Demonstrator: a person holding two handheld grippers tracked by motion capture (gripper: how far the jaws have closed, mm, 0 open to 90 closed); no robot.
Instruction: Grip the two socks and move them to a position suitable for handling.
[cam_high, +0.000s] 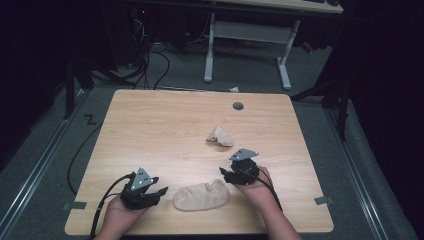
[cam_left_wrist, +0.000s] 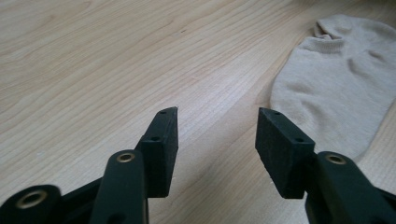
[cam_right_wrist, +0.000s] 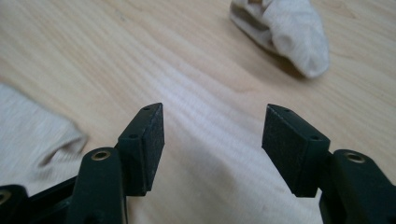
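A beige sock (cam_high: 201, 195) lies flat near the table's front edge, between my two grippers. A second beige sock (cam_high: 220, 135) sits crumpled near the middle of the table. My left gripper (cam_high: 161, 192) is open just left of the flat sock (cam_left_wrist: 341, 79), jaws pointing toward it with bare wood between them. My right gripper (cam_high: 223, 173) is open at the flat sock's right end, with that sock (cam_right_wrist: 32, 135) at its lower left and the crumpled sock (cam_right_wrist: 285, 30) farther ahead. Neither gripper holds anything.
The light wooden table (cam_high: 160, 125) has a round grey cable hole (cam_high: 238, 106) near its far edge. Behind the table stands a white desk frame (cam_high: 247, 45) on a grey floor with cables (cam_high: 150, 60). Tape marks (cam_high: 323, 200) sit at the table's front corners.
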